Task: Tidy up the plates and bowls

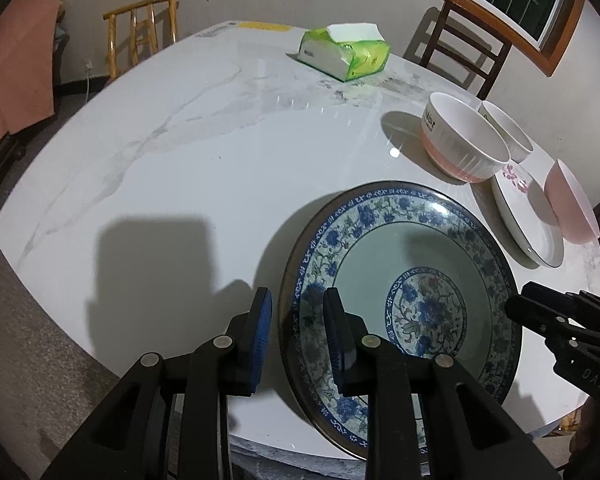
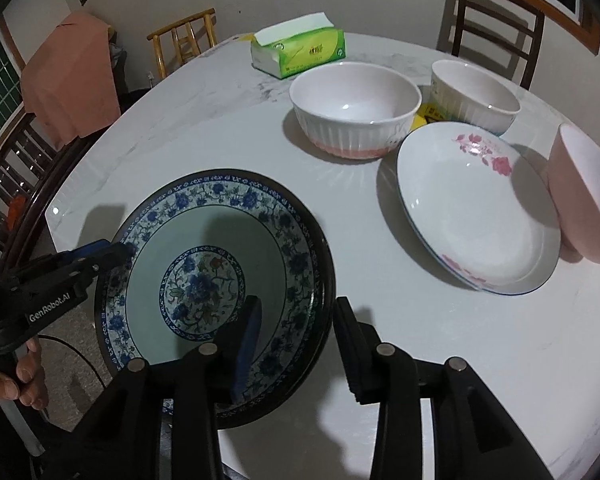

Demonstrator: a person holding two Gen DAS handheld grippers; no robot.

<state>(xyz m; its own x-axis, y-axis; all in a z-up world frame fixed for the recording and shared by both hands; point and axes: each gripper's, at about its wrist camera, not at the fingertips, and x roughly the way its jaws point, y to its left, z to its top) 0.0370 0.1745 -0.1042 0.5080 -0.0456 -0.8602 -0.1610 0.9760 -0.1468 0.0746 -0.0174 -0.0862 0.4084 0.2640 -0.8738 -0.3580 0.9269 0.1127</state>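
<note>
A large blue-and-white floral plate (image 1: 404, 248) (image 2: 220, 216) lies at the near edge of the round marble table (image 1: 180, 168). My left gripper (image 1: 298, 340) is open, its jaws straddling the plate's left rim. My right gripper (image 2: 296, 352) is open and straddles the plate's right rim; it also shows in the left wrist view (image 1: 540, 312). Beyond lie a white plate with pink flowers (image 2: 476, 208) (image 1: 528, 220), a white ribbed bowl with a pink base (image 2: 356, 108) (image 1: 464, 140), a second white bowl (image 2: 476, 94) (image 1: 508, 128) and a pink bowl (image 2: 588, 196) (image 1: 572, 200).
A green tissue pack (image 1: 344, 52) (image 2: 300, 50) lies at the far side of the table. A bamboo chair (image 1: 144, 28), a dark wooden chair (image 2: 496, 8) and a chair draped with an orange cloth (image 2: 68, 76) stand around the table. A small yellow item (image 2: 430, 114) lies between the bowls.
</note>
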